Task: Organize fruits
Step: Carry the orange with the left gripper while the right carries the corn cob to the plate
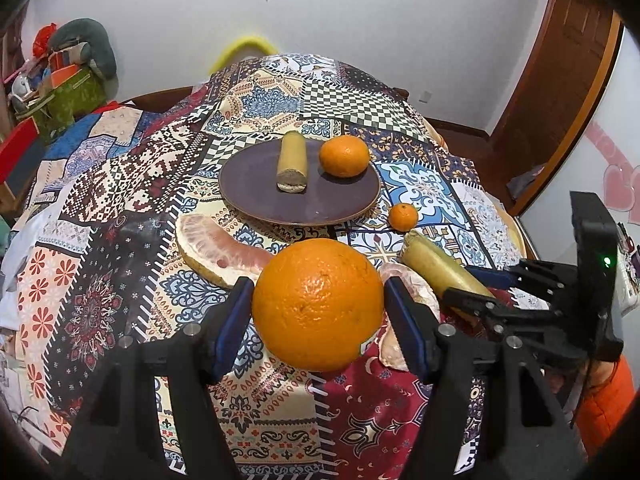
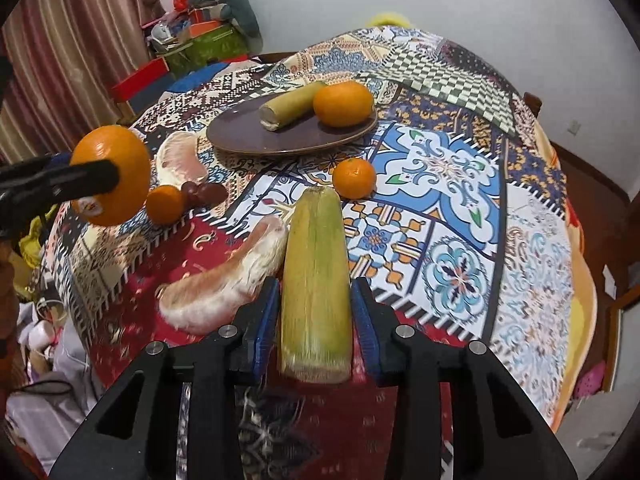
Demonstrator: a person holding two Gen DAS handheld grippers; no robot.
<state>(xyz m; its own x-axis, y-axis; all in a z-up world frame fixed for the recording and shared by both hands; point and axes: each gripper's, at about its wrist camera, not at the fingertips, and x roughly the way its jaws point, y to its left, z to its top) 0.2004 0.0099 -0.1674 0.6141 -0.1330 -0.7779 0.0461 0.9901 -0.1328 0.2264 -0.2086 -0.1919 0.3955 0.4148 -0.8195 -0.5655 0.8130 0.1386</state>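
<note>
My left gripper (image 1: 318, 300) clamps the big orange (image 1: 318, 306) in the air, well short of the plate (image 1: 256, 184). Its waxy, pebbled, round skin could roll out between the flat pads if I tilt. My right gripper (image 2: 314, 312) stands narrowly open around the corn piece (image 2: 316, 276), pads just beside its ribbed husk; the piece looks to lie on the patchwork cloth (image 2: 460, 216). Closing off-center could nudge the soft, fibrous pomelo wedge (image 2: 228, 280) beside it.

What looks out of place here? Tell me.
Two peeled pink pomelo segments lie bare on the patterned tablecloth, not on the round dark purple plate; a small dark red fruit sits loose beside them.
</note>
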